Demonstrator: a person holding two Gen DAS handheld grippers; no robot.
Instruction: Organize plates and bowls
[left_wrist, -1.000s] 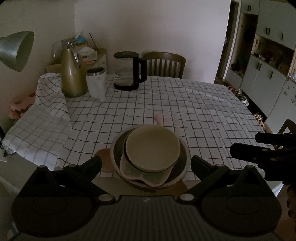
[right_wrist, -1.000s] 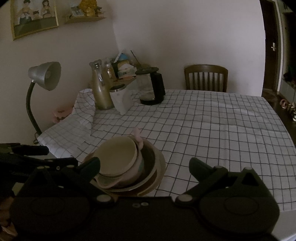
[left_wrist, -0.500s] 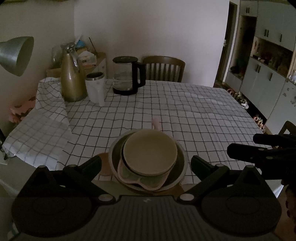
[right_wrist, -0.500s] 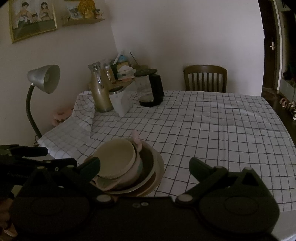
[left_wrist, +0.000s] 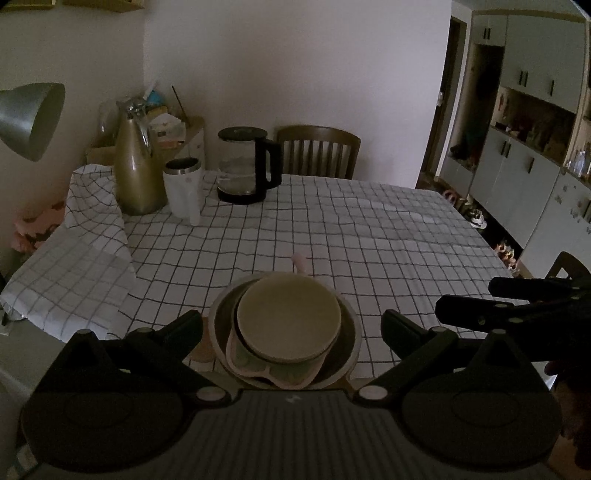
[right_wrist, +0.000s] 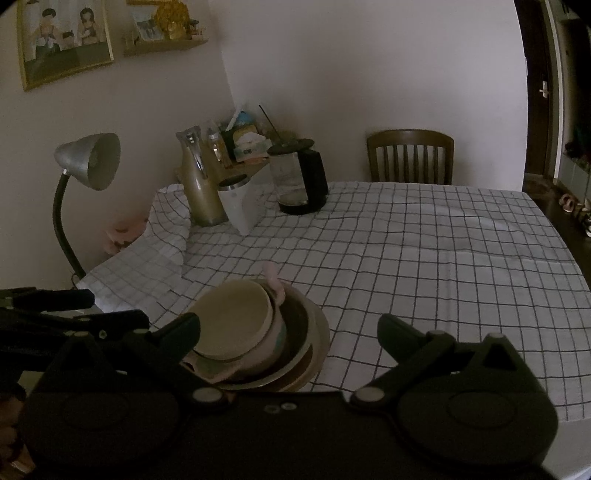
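While both claws hover above the near edge of the table (left_wrist: 369, 229), the stack of dishes (left_wrist: 284, 332) sits on the checked cloth at that edge, closer to the near left corner. Its top piece is a pale bowl (left_wrist: 288, 319), nested in a pink dish (left_wrist: 258, 369), a dark bowl and a wide plate (right_wrist: 314, 354). The left claw (left_wrist: 291, 328) is spread wide, with the stack lying below and between its fingers, not touching them. The right claw (right_wrist: 288, 332) is also released; the stack lies by its left finger, mostly outside the gap. In the dim light, what lies under the plate is hard to tell. A kettle (left_wrist: 245, 171), a flask (left_wrist: 135, 162) and a cup (left_wrist: 183, 188) stand at the far left corner.
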